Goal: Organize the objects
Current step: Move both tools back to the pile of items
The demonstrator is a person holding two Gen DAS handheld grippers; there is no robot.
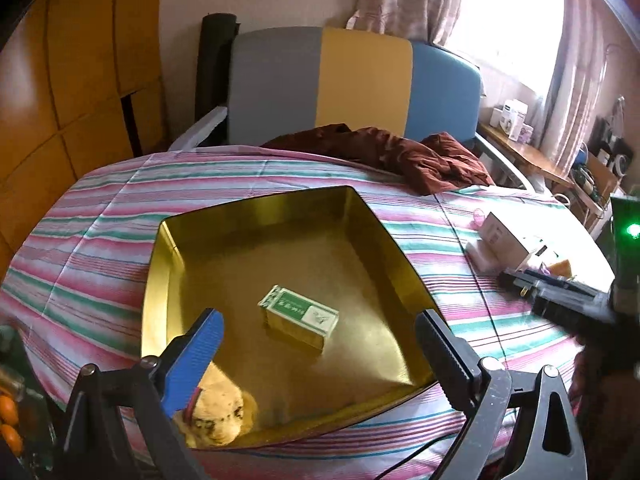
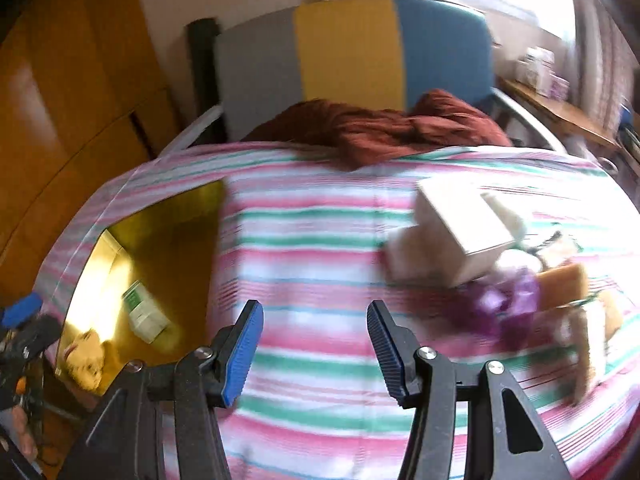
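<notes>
wooden wardrobe [image 1: 60,80] | curtained bright window [image 1: 516,12] | tricolour headboard [image 1: 360,80]

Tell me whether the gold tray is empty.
Not empty: the gold tray holds a green box and a plush toy.

tray [image 1: 160,280] mostly open (box [image 1: 299,320] centred)

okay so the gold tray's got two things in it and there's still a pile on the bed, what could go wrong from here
The gold tray sits on soft striped bedding, so pressing its rim may tip it. The white box leans on loose clutter and may topple if nudged. The right gripper is empty, and its view is blurred.
</notes>
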